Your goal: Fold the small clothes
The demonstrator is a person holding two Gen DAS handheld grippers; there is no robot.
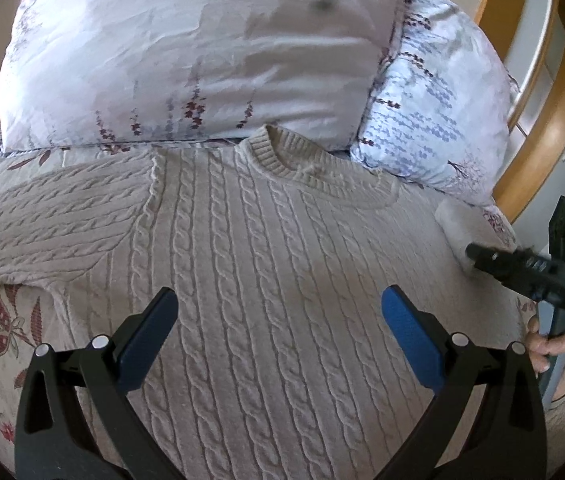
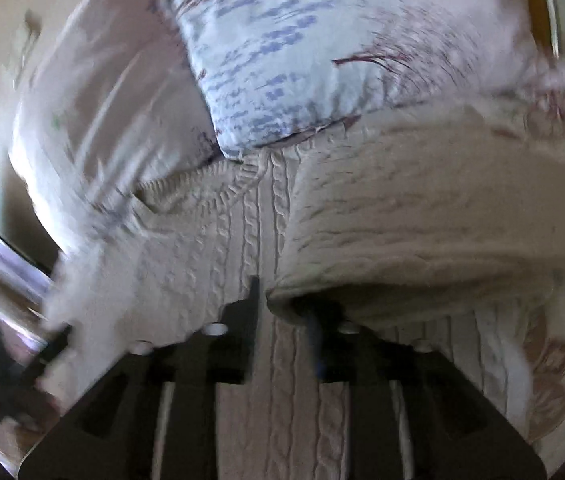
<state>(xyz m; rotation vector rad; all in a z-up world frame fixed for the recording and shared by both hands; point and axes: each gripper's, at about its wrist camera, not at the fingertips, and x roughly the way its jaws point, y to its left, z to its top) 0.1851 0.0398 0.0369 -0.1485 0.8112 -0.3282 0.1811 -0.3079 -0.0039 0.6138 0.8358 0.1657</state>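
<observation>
The left gripper (image 1: 280, 312) is seen spread wide, empty, above the cable-knit sweater (image 1: 242, 248) laid flat on the bed. Only the blurred right wrist view shows the right gripper (image 2: 282, 300) parted beside the folded-over sleeve (image 2: 422, 220), pillows (image 2: 302, 60) above

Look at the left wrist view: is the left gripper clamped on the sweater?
No: the left gripper stands wide open above the sweater.
</observation>
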